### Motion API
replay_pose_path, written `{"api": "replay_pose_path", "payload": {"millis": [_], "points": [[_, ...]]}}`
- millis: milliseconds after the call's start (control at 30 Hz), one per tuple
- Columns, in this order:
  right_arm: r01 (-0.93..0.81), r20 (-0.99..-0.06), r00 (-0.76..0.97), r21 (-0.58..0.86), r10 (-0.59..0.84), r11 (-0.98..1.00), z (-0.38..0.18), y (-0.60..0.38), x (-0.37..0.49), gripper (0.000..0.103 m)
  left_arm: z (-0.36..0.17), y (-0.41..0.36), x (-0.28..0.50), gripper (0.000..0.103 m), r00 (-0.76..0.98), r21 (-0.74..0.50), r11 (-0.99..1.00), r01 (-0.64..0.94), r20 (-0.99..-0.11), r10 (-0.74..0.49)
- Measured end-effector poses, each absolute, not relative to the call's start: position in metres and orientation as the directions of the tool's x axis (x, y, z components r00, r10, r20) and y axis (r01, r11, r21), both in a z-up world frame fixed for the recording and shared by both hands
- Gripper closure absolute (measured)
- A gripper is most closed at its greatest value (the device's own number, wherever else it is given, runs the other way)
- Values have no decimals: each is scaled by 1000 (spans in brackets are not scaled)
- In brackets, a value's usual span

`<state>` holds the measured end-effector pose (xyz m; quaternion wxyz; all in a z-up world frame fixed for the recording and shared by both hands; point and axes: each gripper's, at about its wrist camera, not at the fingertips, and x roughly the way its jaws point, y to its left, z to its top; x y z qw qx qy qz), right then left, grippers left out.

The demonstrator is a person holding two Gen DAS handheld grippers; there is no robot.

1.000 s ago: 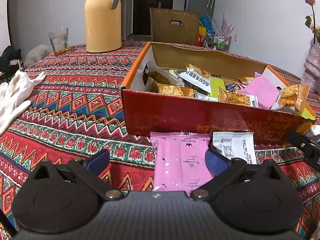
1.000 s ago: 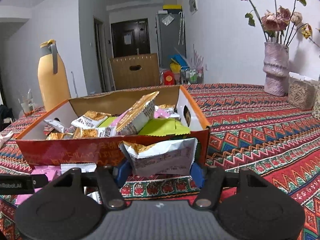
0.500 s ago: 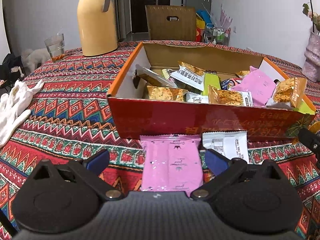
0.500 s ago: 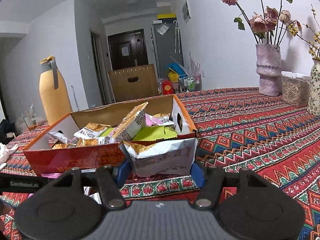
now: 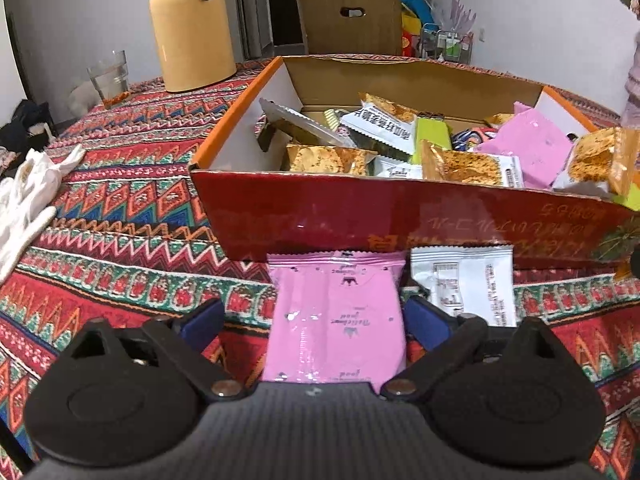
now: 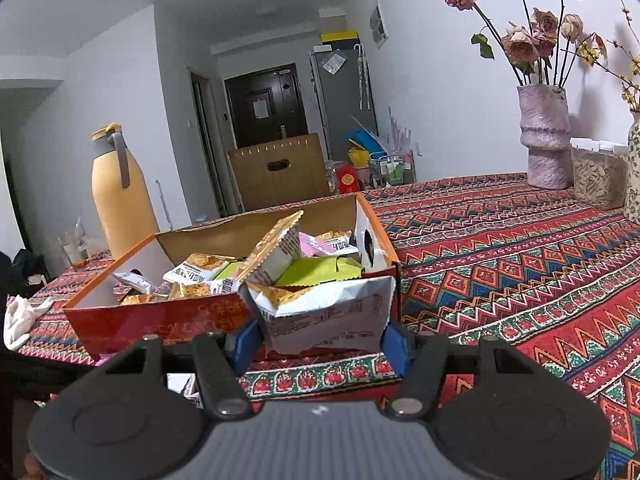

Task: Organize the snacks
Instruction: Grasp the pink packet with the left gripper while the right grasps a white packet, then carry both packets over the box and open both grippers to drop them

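Observation:
A red cardboard box (image 5: 400,220) holding several snack packets stands on the patterned tablecloth; it also shows in the right wrist view (image 6: 160,320). My left gripper (image 5: 312,320) is open over a pink snack packet (image 5: 336,320) that lies on the cloth in front of the box, with its right finger beside the packet's edge. A white snack packet (image 5: 468,284) lies just right of the pink one. My right gripper (image 6: 320,338) is shut on a silver-and-gold snack packet (image 6: 324,312), held above the cloth before the box's near right corner.
A yellow thermos (image 5: 192,28) and a drinking glass (image 5: 110,74) stand at the far left. White gloves (image 5: 28,196) lie on the left edge. A pink vase of dried roses (image 6: 546,136) and a jar (image 6: 598,172) stand at the far right. A wooden chair back (image 5: 348,20) is behind the table.
Both grippers have risen, so the views look down more into the box. The right gripper still holds its packet. The left gripper stays open over the pink packet.

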<state>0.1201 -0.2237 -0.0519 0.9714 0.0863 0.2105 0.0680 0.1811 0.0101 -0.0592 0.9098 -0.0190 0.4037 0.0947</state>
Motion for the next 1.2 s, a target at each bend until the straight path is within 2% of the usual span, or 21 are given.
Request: {"api": "replay_pose_path", "payload": {"millis": [33,167,633,1200], "points": [[-97,-397,902,197,170,976,-52,-224,120,41,-58,11,180,21,659,23,984,-177,-739,136],[-97,-397,902,198,170,975,-52,-223,120,41,-55,7,172,40,675,15,990,-140,-730,107],[-106,-375,911,195,174,975,-52,-221,117,41,-46,16,150,40,694,6,989,-147,-712,107],[-111,-338,926,178,167,978,-37,-222,95,41,1,19,113,40,789,-33,993,-116,-610,72]]}}
